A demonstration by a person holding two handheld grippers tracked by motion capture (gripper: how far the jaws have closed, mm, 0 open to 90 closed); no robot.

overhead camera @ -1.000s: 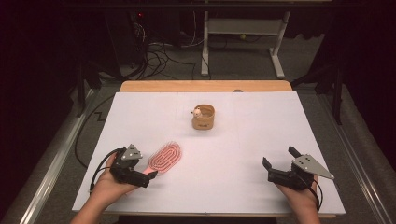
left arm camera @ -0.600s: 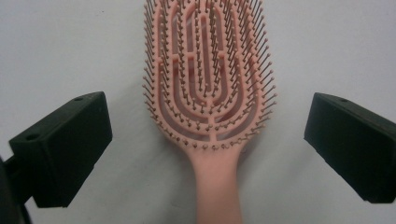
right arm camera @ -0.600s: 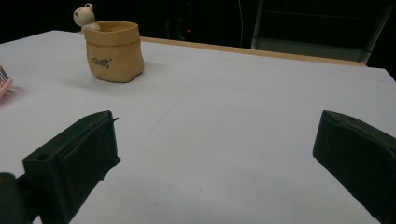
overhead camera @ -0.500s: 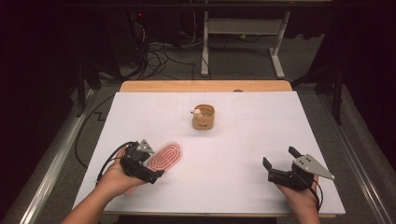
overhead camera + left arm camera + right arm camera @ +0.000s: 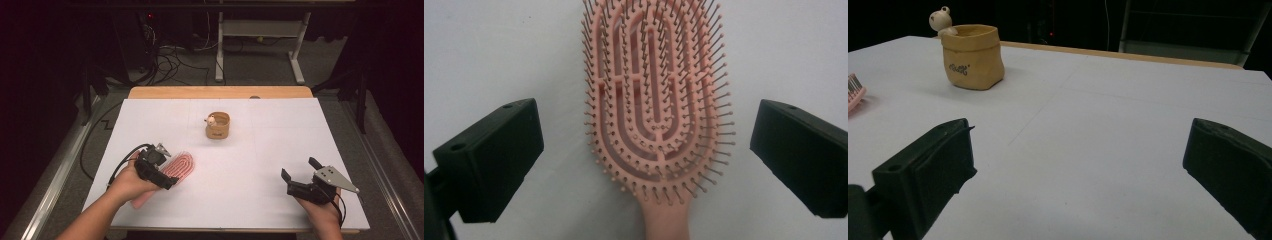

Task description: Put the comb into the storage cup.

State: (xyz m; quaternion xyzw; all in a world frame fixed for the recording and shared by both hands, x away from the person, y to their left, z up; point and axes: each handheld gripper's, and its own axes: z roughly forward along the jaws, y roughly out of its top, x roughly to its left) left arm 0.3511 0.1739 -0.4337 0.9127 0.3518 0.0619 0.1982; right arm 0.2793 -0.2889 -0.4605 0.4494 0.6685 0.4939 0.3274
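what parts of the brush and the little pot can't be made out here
- Pink hairbrush handle: cut off by the bottom edge in the left gripper view; under the left claw and hand in the high view.
- Tan pot inside: hidden by its wall in the right gripper view; too small from above.

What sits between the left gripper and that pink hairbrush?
Nothing visible. The left gripper hangs over the hairbrush with its jaws wide open on either side of the bristled head, and only bare white table shows in the gaps. The pot stands well away.
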